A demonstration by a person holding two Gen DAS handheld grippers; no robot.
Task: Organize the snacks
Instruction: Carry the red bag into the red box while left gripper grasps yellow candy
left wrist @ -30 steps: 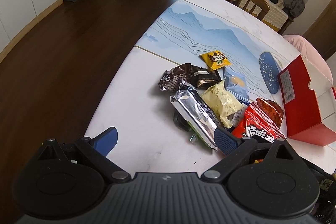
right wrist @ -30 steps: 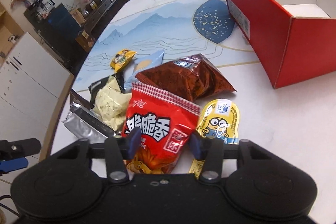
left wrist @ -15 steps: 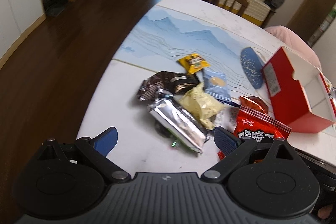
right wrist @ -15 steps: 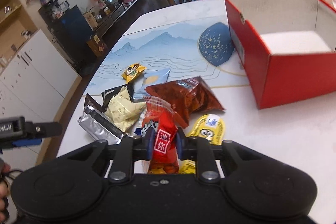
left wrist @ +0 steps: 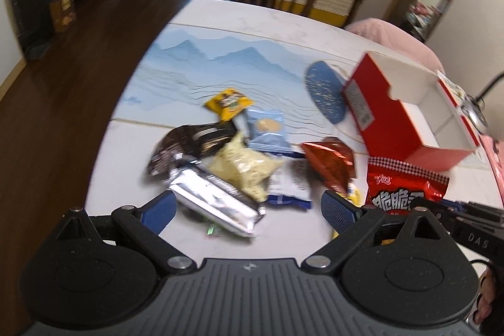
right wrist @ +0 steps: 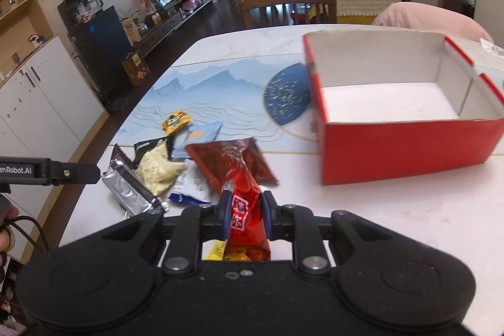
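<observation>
What's hidden or unclear around the two grippers

The red snack bag (right wrist: 245, 222) pinched in the right gripper (right wrist: 244, 214) has its lower end hidden behind the gripper body. A yellow packet (right wrist: 214, 251) beneath it shows only as a sliver. Ahead of the left gripper (left wrist: 249, 205), the snack pile (left wrist: 233, 166) is motion-blurred, its print unreadable. A white-and-blue packet (left wrist: 291, 189) lies half buried there.

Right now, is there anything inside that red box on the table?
The red box looks empty: only its bare white floor and walls show. The strip of floor just behind its near red wall is hidden from the right wrist view.
</observation>
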